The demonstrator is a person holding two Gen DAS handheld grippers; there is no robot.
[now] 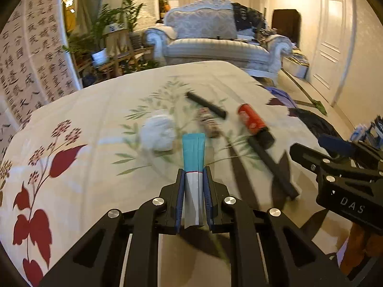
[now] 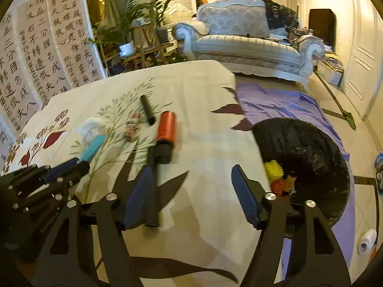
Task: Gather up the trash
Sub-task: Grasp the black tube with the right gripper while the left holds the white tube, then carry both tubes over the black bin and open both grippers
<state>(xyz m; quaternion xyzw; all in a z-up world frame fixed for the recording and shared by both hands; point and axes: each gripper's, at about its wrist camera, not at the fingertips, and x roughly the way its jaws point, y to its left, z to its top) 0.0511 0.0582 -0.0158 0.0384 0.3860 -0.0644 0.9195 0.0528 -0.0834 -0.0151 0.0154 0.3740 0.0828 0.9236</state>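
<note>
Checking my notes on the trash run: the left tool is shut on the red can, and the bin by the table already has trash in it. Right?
Not quite. The left tool is shut on the teal-and-white tube, as the left wrist view shows; the red can lies on the table. The bin does hold trash.

Left gripper (image 1: 194,179) low in centre frame, clamped on a teal and white tube (image 1: 193,165). Beyond it on the floral tablecloth (image 1: 95,110): white crumpled tissue (image 1: 158,132), red can (image 1: 251,119). Right gripper (image 1: 335,167) at right edge.
</note>
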